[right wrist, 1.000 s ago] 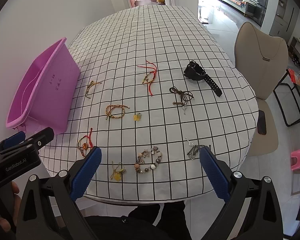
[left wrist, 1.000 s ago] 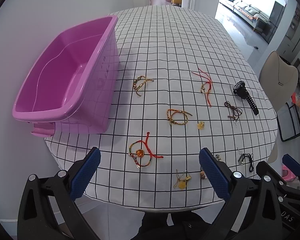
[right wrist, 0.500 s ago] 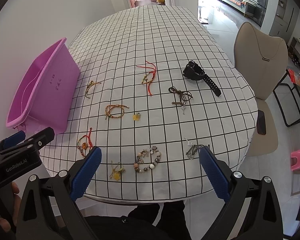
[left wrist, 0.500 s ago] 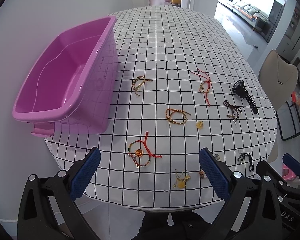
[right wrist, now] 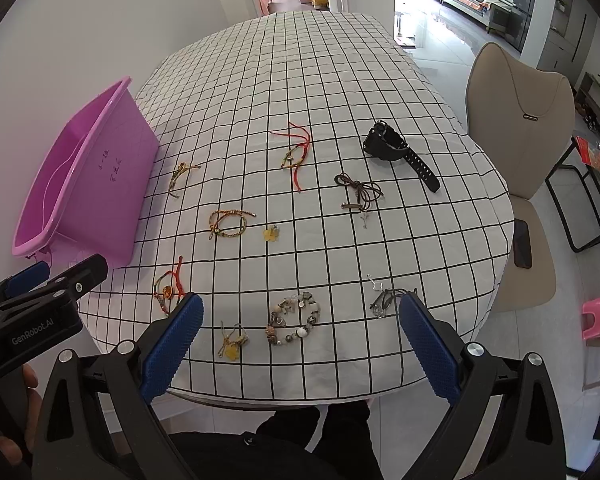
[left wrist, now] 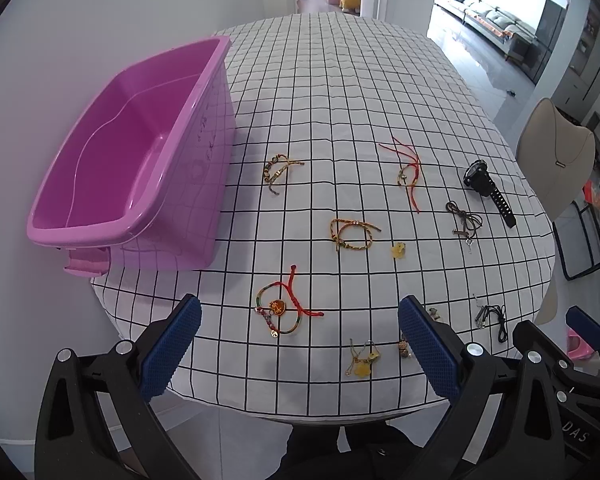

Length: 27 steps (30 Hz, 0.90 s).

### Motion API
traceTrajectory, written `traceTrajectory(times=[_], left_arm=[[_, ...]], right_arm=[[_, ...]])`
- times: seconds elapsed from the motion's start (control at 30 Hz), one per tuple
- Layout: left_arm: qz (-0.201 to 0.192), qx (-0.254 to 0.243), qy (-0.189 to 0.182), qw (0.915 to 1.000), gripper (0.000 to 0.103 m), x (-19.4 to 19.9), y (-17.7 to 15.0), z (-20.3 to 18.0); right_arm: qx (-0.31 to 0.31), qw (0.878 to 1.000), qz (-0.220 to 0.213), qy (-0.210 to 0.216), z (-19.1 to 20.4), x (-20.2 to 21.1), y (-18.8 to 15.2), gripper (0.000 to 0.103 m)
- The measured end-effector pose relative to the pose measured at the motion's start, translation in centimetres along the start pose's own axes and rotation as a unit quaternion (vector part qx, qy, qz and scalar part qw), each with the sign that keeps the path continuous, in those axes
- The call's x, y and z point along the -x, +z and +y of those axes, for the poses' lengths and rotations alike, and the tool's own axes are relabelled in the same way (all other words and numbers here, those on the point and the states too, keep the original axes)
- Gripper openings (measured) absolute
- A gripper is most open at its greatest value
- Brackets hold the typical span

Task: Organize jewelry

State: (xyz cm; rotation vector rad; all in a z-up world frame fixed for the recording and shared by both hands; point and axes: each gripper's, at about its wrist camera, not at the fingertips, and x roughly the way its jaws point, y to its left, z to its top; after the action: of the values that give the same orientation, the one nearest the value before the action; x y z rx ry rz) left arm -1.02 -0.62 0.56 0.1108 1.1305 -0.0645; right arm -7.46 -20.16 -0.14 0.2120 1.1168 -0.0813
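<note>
Several pieces of jewelry lie spread on the checked tablecloth [left wrist: 340, 100]. A red cord bracelet with an orange charm [left wrist: 281, 309] lies just ahead of my left gripper [left wrist: 298, 344], which is open and empty above the near table edge. A beaded bracelet [right wrist: 296, 317] lies just ahead of my right gripper [right wrist: 300, 344], also open and empty. A black watch [right wrist: 396, 150] lies at the far right. An empty pink bin [left wrist: 128, 160] stands at the left, also in the right wrist view [right wrist: 80, 188].
A yellow charm piece [right wrist: 231, 344], a braided gold bracelet [right wrist: 228, 224], a red string bracelet [right wrist: 296, 152], a brown cord necklace [right wrist: 358, 194] and a dark chain [right wrist: 388, 300] lie about. A beige chair [right wrist: 516, 128] stands at the right.
Both grippers have drawn back slightly toward the near table edge; the jewelry and bin sit a little farther ahead. Both stay open.
</note>
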Motion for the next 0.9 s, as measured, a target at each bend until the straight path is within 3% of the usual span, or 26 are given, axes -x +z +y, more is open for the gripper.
traceTrajectory(times=[0.9], left_arm=[[-0.003, -0.001, 0.000, 1.0000, 0.097, 0.16, -0.14, 0.11]], right_arm=[[-0.001, 1.000, -0.002, 0.000, -0.02, 0.10, -0.14, 0.094]])
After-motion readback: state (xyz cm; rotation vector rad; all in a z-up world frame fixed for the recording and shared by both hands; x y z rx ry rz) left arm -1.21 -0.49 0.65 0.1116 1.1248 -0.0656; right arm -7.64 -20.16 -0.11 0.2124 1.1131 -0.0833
